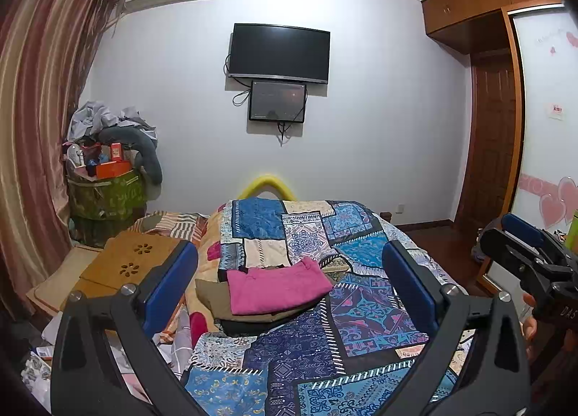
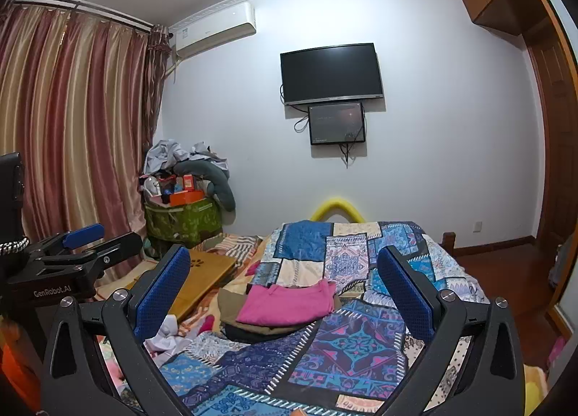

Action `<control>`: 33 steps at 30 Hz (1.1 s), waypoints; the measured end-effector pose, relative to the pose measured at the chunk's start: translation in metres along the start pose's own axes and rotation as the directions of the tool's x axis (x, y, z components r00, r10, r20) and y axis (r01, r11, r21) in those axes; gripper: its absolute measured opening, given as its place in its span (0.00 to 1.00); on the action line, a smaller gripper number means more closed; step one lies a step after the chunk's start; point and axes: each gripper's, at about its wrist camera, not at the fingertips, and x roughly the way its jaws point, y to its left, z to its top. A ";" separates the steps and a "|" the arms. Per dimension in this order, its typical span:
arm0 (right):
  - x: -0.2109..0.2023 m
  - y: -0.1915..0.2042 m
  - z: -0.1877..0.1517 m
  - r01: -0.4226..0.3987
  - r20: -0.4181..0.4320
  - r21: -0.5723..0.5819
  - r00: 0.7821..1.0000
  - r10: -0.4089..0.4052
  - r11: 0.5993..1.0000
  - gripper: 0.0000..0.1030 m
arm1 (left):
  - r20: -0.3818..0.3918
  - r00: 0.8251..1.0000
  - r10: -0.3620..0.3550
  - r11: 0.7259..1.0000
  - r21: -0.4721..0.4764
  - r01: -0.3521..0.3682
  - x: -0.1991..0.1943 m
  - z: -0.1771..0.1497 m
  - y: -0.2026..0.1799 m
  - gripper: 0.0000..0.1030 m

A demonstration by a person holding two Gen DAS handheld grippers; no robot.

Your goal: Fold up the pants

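Folded pink pants (image 1: 276, 286) (image 2: 287, 302) lie on top of a stack of folded clothes, olive-brown (image 1: 213, 298) (image 2: 231, 304) and black (image 2: 253, 333), on the patchwork quilt (image 1: 361, 311) (image 2: 354, 340) of the bed. My left gripper (image 1: 289, 264) is open and empty, held above the quilt short of the stack. My right gripper (image 2: 283, 268) is open and empty too, at a like height. Each gripper shows at the edge of the other's view: right (image 1: 531, 253), left (image 2: 76, 257).
A wooden lap desk (image 1: 126, 264) (image 2: 202, 275) lies left of the stack. Loose clothes and paper (image 2: 162, 336) sit at the bed's left edge. A laden green bin (image 1: 104, 195) stands by the curtain. A wardrobe (image 1: 505, 91) is at the right. A TV (image 1: 280, 53) hangs ahead.
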 end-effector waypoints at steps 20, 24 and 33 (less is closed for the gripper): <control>-0.001 0.002 0.000 -0.001 0.001 -0.003 1.000 0.001 1.000 1.00 | -0.012 1.000 -0.029 0.999 0.032 0.030 0.000 -0.002 -0.008 1.00; 0.000 0.001 0.000 0.004 -0.002 -0.006 1.000 -0.004 1.000 1.00 | -0.014 1.000 -0.025 0.999 0.025 0.025 0.002 -0.001 -0.008 1.00; 0.005 0.000 -0.003 0.005 -0.014 -0.003 1.000 -0.005 1.000 1.00 | -0.019 0.999 -0.027 1.000 0.015 0.027 0.003 -0.002 -0.006 1.00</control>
